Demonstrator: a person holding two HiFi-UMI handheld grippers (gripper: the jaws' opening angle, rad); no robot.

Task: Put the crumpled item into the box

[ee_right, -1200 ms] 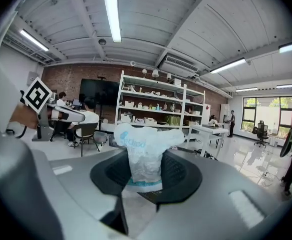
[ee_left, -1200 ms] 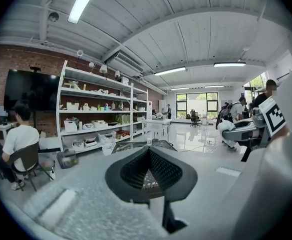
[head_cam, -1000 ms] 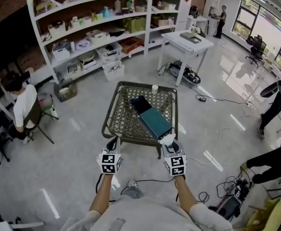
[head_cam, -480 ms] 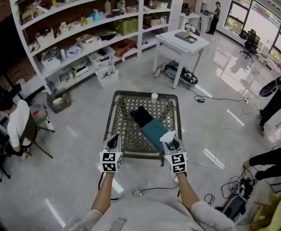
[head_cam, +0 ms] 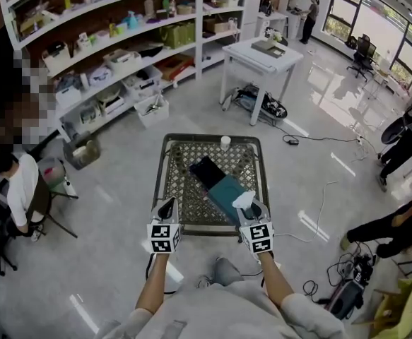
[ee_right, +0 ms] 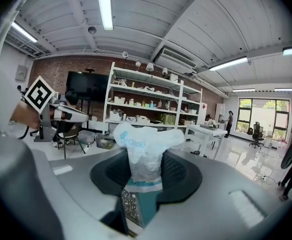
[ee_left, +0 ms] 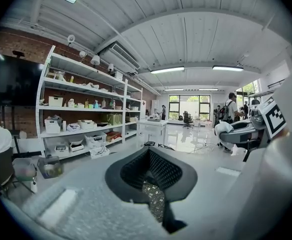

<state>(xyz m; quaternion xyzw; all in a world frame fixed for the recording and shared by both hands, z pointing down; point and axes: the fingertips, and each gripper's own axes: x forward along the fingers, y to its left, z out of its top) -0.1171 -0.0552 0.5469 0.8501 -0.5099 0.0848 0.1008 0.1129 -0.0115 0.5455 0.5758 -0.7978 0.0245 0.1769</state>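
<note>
A white crumpled item [head_cam: 243, 200] with blue print is pinched in my right gripper [head_cam: 249, 209]. It stands up between the jaws in the right gripper view, crumpled item [ee_right: 143, 154], right gripper [ee_right: 144, 178]. It hangs at the near right end of the open teal box [head_cam: 226, 188], which lies slantwise on the lattice table [head_cam: 183, 193]; a dark flap [head_cam: 206, 169] is at the box's far end. My left gripper [head_cam: 167, 209] is at the table's near left edge, with a narrow gap and nothing between its jaws, left gripper [ee_left: 153, 181].
A small white cup [head_cam: 225, 143] stands at the table's far edge. Cables [head_cam: 312, 217] run over the floor to the right. A white table [head_cam: 261, 55] and long shelves [head_cam: 121, 48] lie beyond. People sit at the left and stand at the right.
Both grippers have come forward to the table's near edge. The crumpled item, still held in the right gripper, now hangs by the box's near end.
</note>
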